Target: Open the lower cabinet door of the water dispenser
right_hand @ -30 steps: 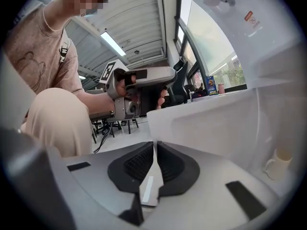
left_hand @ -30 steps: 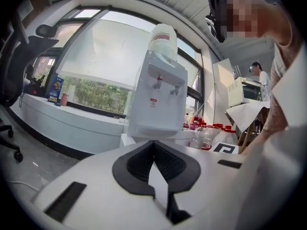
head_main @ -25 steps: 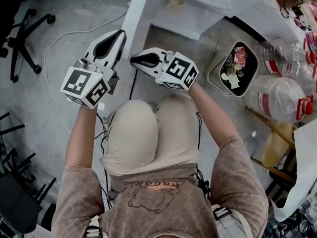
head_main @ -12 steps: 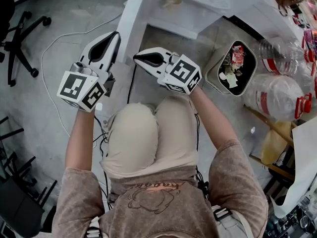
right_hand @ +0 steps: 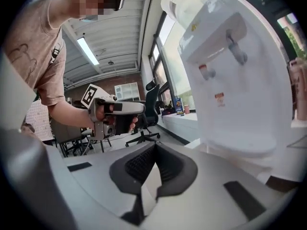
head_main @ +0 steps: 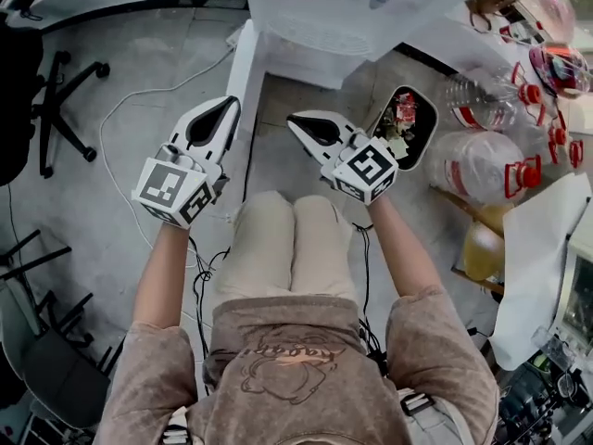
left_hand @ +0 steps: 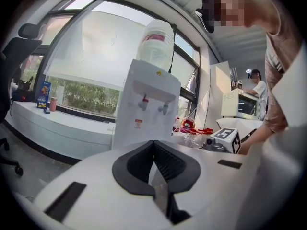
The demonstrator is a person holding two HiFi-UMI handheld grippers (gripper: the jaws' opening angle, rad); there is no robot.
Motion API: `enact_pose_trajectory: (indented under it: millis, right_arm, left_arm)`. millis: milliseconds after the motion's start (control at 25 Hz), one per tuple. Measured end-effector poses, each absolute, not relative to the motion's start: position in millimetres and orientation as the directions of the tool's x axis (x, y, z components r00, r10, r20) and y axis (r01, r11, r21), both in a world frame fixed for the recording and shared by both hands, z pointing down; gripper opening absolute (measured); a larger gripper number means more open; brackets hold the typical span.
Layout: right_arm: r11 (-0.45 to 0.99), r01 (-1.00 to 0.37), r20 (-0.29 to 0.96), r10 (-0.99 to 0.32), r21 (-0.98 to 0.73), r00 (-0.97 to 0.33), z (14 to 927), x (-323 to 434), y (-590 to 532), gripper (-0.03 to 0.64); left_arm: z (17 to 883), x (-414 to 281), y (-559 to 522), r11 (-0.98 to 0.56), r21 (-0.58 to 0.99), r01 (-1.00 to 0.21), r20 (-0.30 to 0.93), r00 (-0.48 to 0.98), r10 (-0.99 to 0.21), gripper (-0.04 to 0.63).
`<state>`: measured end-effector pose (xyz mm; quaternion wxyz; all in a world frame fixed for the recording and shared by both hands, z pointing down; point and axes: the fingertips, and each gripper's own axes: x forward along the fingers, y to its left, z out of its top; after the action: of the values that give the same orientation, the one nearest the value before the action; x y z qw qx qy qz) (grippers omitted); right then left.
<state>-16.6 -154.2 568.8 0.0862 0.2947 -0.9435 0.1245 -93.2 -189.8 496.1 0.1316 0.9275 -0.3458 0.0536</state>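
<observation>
The white water dispenser (head_main: 320, 26) stands at the top of the head view, a bottle (left_hand: 156, 44) on top of it. Its lower cabinet door (head_main: 245, 74) juts out toward me on the left, swung open. My left gripper (head_main: 231, 103) is shut and empty, its tips just right of the door's free edge. My right gripper (head_main: 291, 118) is shut too, holding nothing, in front of the open cabinet. In the left gripper view the jaws (left_hand: 154, 145) hide the dispenser's lower part (left_hand: 144, 114). In the right gripper view the jaws (right_hand: 154, 147) are pressed together below the dispenser (right_hand: 240, 80).
A trash bin (head_main: 403, 123) full of litter stands right of the dispenser, with large water bottles (head_main: 482, 165) beyond it. An office chair (head_main: 65, 109) is at the left. A cable (head_main: 120, 128) runs across the grey floor. The person's knees are right below the grippers.
Both grippers have risen and drawn back from the cabinet, still shut. The view has lifted and moved back, so the dispenser's top and more floor now show.
</observation>
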Motion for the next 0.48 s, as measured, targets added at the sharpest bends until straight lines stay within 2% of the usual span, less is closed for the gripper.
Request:
enact_pose_trajectory:
  millis: [480]
  right_arm:
    - [0.653, -0.746, 0.189, -0.723, -0.128, -0.665, 250, 30, -120, 0.006]
  left_arm:
    - [233, -58, -147, -0.798, 0.235, -0.554, 0.227, 0.830, -0.509, 0.017]
